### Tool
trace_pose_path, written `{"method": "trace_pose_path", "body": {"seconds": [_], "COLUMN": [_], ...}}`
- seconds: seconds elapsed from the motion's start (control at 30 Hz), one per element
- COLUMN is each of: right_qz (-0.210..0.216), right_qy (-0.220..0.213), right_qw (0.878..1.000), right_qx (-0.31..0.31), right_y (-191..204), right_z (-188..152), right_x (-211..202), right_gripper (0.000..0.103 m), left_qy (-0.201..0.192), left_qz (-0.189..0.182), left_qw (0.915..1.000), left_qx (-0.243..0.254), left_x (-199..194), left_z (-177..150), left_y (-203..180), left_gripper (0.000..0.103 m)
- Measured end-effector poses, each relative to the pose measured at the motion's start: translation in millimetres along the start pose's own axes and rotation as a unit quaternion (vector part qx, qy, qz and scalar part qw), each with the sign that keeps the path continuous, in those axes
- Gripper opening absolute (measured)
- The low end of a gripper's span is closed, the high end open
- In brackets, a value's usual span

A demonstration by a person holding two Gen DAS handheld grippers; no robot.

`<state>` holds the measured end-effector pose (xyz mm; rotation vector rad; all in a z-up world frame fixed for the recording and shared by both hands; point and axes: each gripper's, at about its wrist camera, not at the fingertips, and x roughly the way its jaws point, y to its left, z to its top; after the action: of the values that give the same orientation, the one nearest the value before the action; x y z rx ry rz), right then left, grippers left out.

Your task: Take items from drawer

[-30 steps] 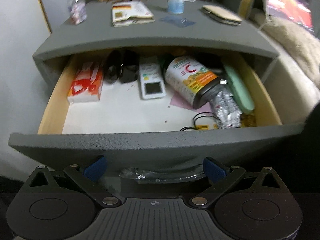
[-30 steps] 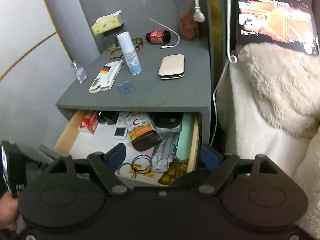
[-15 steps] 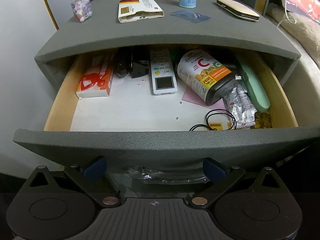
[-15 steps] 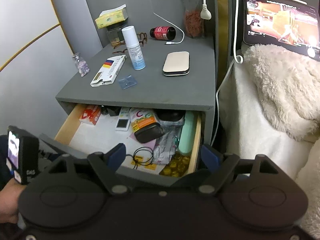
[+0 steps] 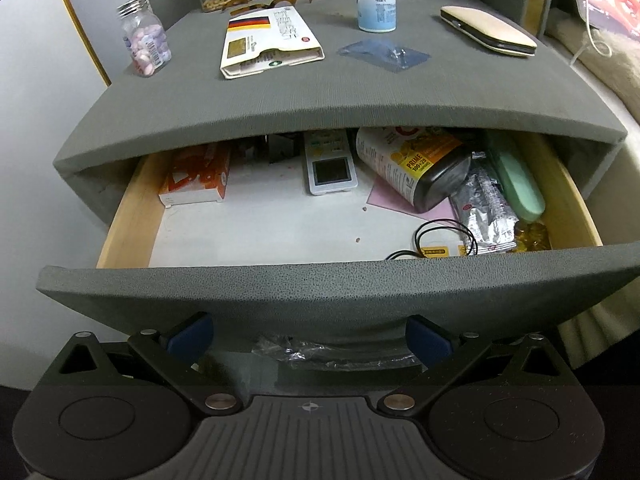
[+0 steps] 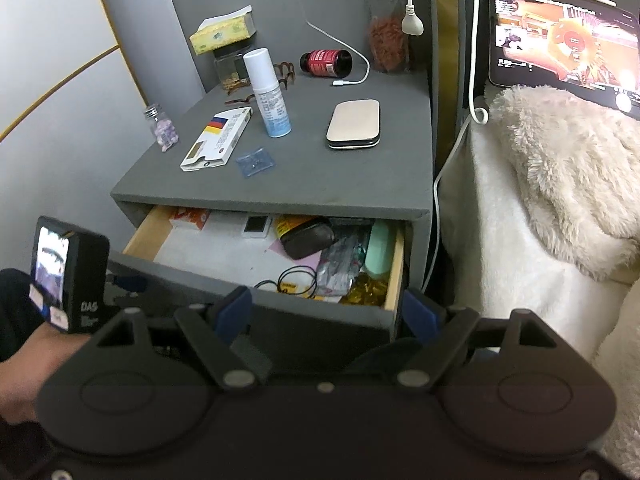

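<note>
While you are holding the left gripper (image 5: 308,340), fingers spread, at the drawer (image 5: 340,292) front, keep the right gripper (image 6: 326,316), also spread, hovering above it; reach for the vitamin bottle (image 5: 416,168) lying inside, right of centre.

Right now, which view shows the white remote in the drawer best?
The left wrist view: the white remote lies near the middle of the open drawer, display facing up, its far end under the nightstand top. The right wrist view shows only its small display end.
</note>
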<state>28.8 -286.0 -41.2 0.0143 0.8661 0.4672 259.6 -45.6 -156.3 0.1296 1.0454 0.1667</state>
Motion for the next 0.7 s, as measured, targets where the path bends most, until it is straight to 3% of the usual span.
{"method": "trace_pose_path", "body": {"seconds": [0.7], "right_qz": [0.028], "right_qy": [0.013], "right_qw": [0.999], "right_qx": [0.022], "right_y": [2], "right_z": [6], "right_x": [10], "right_gripper": [0.081], "left_qy": [-0.027], "left_qz": [0.008], "left_qw": [0.9996], "left_qx": [-0.006], "left_x": [-6], "left_z": [-11], "left_y": [-6], "left_gripper": [0.102]}}
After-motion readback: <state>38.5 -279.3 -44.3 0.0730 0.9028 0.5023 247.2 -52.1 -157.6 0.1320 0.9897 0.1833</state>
